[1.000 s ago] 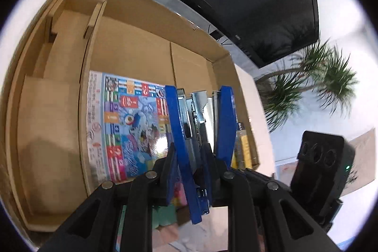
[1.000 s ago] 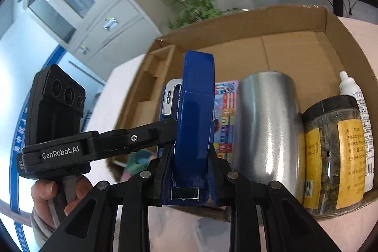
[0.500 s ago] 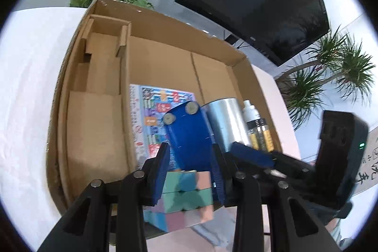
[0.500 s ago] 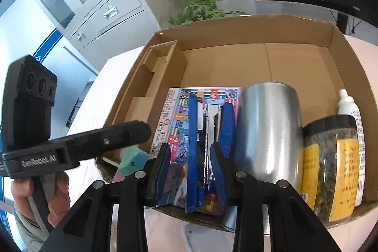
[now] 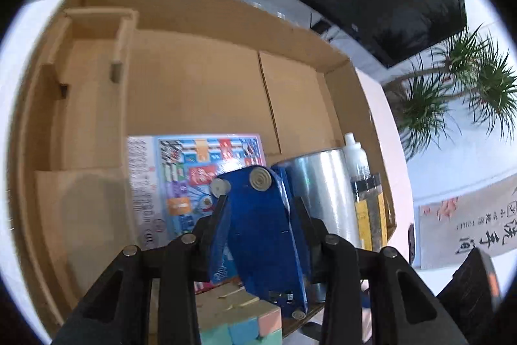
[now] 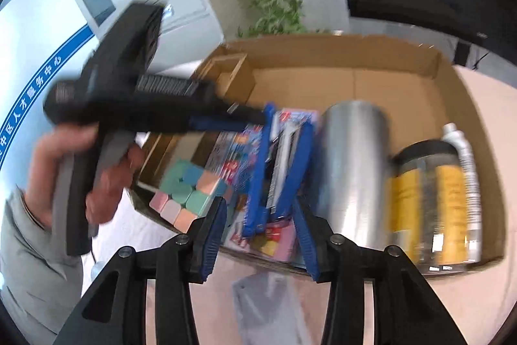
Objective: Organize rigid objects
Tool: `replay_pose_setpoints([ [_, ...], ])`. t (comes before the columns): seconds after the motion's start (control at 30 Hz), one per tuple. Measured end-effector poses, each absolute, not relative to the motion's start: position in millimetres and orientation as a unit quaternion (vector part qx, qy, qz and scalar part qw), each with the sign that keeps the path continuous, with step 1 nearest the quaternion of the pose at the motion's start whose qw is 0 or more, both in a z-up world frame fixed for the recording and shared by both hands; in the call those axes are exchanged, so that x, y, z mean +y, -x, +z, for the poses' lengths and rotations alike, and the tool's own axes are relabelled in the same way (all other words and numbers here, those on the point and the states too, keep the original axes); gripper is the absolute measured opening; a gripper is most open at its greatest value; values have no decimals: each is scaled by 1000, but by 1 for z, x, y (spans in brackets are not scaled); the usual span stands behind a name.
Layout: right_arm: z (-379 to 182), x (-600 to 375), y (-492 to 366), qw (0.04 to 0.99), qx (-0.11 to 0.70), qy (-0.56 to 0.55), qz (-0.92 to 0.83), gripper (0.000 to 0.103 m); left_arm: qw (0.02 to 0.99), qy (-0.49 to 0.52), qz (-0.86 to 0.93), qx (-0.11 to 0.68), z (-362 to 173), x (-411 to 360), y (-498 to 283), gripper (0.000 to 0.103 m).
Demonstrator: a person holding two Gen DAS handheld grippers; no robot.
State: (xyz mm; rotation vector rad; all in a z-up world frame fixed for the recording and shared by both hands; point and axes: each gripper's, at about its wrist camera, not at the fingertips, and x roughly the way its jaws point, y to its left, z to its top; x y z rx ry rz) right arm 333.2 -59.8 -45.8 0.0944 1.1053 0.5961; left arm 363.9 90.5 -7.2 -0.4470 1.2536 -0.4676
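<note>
At lower centre, the blue stapler (image 5: 258, 231) is held on edge between the opening fingers of the left gripper (image 5: 258, 206), apparently for slotting beside the steel tumbler (image 5: 320, 199); nothing is gripped by the closing fingers of the right gripper (image 6: 258, 215).

On the pale blue wall (image 6: 29, 60) at the left edge of the right wrist view, a blue band carries white Chinese characters, reading in part 人才服务中心. At the right edge of the left wrist view, a hanging scroll (image 5: 465, 225) bears large black brush characters, seen upside down and too distorted to read, with a line of small print beside them. The colourful printed box (image 5: 181, 183) and the jar's yellow label (image 6: 449, 199) show print too blurred to read.
</note>
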Motion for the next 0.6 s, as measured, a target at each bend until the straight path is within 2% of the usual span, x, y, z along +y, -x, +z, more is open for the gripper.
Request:
replay_pose_setpoints([
  [0.07, -52, -51, -333, 805, 522, -36, 278, 15, 747, 198, -229, 592, -12, 85, -359, 36],
  [0.1, -54, -50, -333, 804, 524, -39, 280, 11, 744, 192, -231, 596, -15, 84, -355, 36],
  [0.23, -53, -57, -326, 799, 525, -55, 289, 11, 742, 178, -240, 601, -17, 79, -337, 36],
  [0.4, -36, -70, -296, 802, 509, -64, 306, 13, 781, 168, -231, 556, 19, 90, -306, 36],
  [0.43, -30, -75, -288, 807, 500, -63, 308, 17, 798, 157, -220, 539, 33, 95, -292, 38],
  [0.47, -21, -86, -274, 818, 482, -63, 308, 36, 812, 151, -208, 523, 44, 99, -279, 39],
  [0.5, -16, -93, -264, 826, 468, -65, 306, 65, 830, 144, -191, 504, 55, 103, -264, 46],
  [0.53, -13, -102, -254, 835, 453, -67, 304, 76, 844, 139, -173, 488, 63, 107, -250, 60],
  [0.57, -11, -109, -238, 842, 438, -57, 310, 82, 859, 134, -153, 469, 71, 107, -233, 69],
  [0.6, -14, -111, -230, 840, 438, -47, 316, 82, 876, 130, -132, 445, 77, 109, -209, 84],
])
